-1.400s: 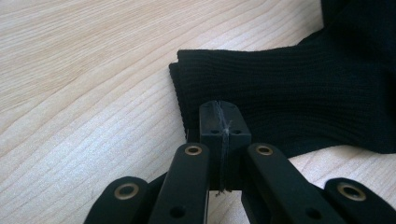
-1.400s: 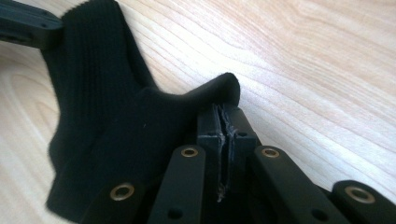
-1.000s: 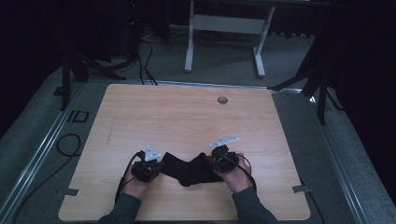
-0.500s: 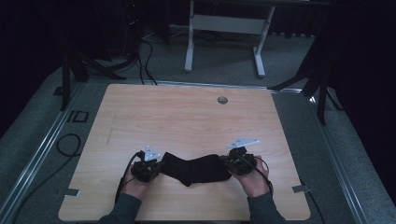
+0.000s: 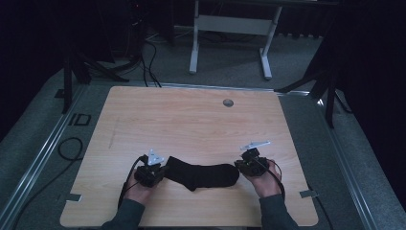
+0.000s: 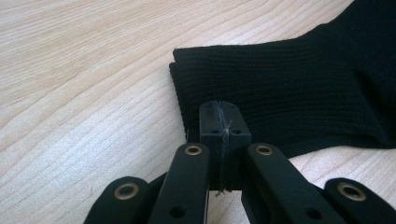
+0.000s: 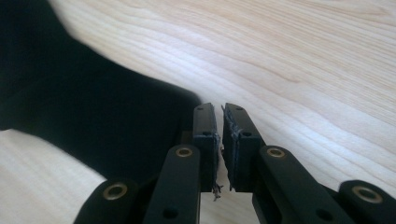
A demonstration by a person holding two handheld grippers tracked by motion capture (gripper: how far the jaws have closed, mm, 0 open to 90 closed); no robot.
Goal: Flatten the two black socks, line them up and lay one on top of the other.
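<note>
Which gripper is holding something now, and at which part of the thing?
The left gripper pinches the black sock at its ribbed cuff edge. The right gripper, jaws just parting, holds nothing.

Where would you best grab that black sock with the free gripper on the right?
Probably the toe end of the black sock, coming in level from the right side. It lies flat and stretched, the left gripper pins its ribbed cuff, and the toe tip sits beside the right gripper.

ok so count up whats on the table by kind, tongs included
black sock: 1
tongs, the left tongs and the right tongs: 2
round plug in the table top: 1
total: 4
</note>
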